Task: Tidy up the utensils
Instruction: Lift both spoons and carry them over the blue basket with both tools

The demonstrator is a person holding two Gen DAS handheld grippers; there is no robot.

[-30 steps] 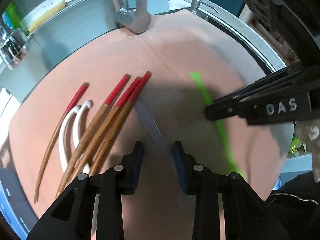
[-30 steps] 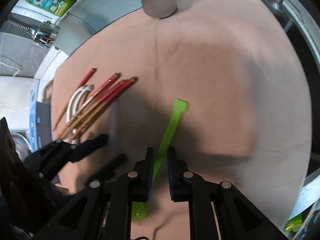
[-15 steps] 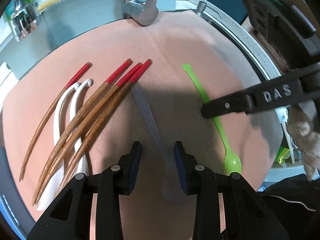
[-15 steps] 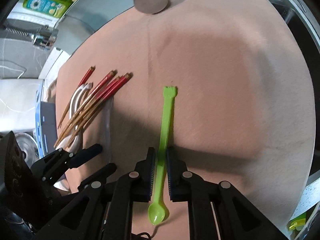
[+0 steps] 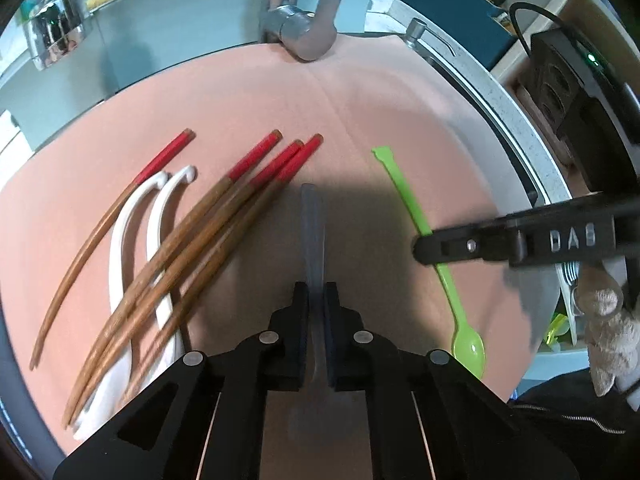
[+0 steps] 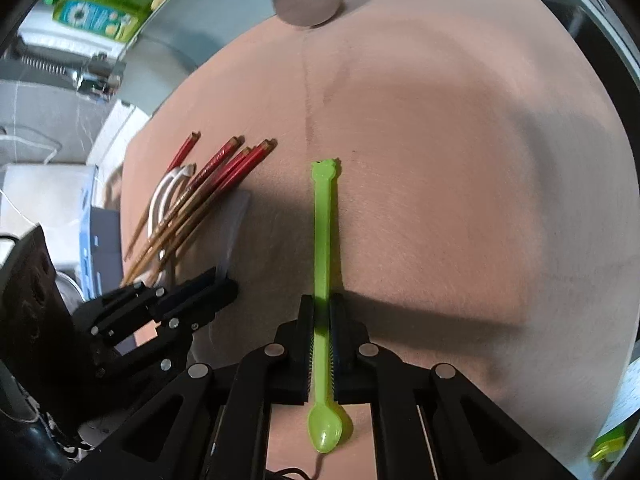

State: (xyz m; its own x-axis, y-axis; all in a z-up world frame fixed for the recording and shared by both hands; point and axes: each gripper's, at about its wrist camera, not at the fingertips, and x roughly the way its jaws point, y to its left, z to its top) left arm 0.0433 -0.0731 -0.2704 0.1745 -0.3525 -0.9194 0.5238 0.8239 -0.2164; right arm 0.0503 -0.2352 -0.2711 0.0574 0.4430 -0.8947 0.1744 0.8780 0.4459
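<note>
I have one tool in each hand, and both are pinched tight on something. My left tool [image 5: 316,312] is clamped on the thin see-through spoon [image 5: 312,232]. My right tool [image 6: 320,344] is clamped on the green spoon [image 6: 323,240], low on its handle, close to the bowl end.

I will use the red-tipped chopsticks [image 5: 224,216] as my marker. They lie in a loose bunch on the pink surface [image 5: 400,112]. The see-through spoon lies just beside them, on the side toward the green spoon. The green spoon lies farther that way, well apart from them. Two white spoons [image 5: 156,208] lie partly under the bunch, and one lone chopstick [image 5: 104,216] lies on the bunch's far side.

Here is what I think could go wrong. Both handles are thin and smooth, so a spoon could slip or swing down when I lift it. The see-through spoon is hard to see, so I may be holding it crooked and not know. Its far end lies right by the chopstick tips, so if I slide it sideways it could knock the bunch and make a mess. My two tools are also near each other, and they could bump if I swing either spoon across.
</note>
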